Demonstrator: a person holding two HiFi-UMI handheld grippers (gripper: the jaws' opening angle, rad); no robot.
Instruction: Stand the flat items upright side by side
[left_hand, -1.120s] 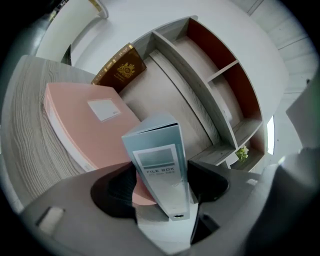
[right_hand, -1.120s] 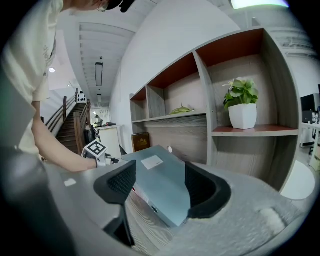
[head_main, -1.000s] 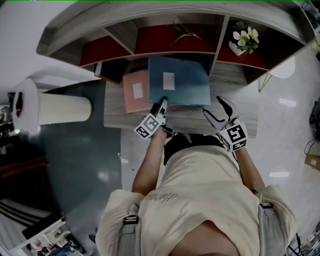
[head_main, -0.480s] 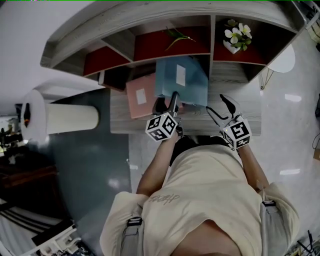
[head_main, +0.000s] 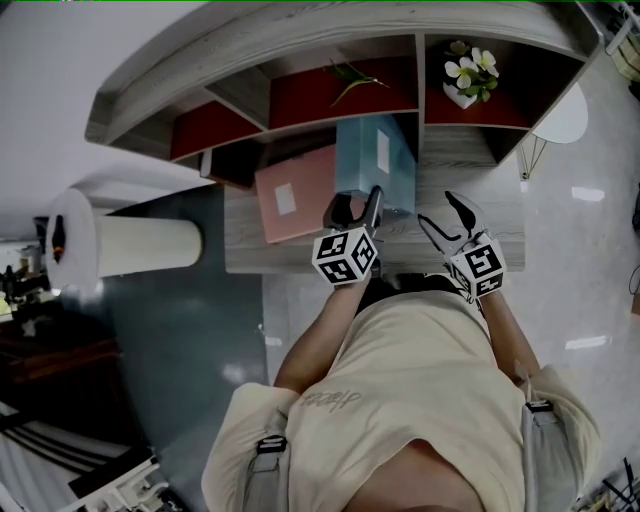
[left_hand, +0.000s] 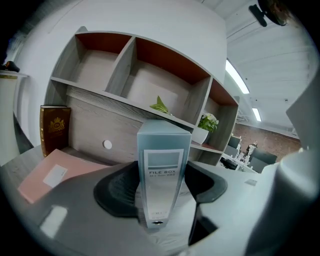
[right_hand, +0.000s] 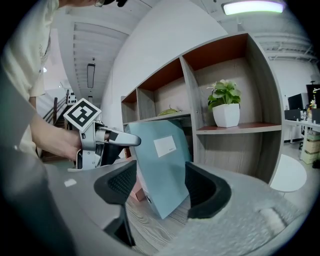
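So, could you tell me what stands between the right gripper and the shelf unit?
The blue file box, tilted, as the right gripper view shows.

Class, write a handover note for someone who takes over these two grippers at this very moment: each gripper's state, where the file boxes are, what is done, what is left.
Left gripper: jaws have just been closing and are clamped on the spine of the blue file box.
Right gripper: open, empty, beside that box and not touching it.
Blue file box: up on its edge on the desk, leaning.
Pink file box: flat on the desk, left of the blue one in the head view.
Done: blue box tipped up.
Left: square it upright, then stand the pink one beside it.
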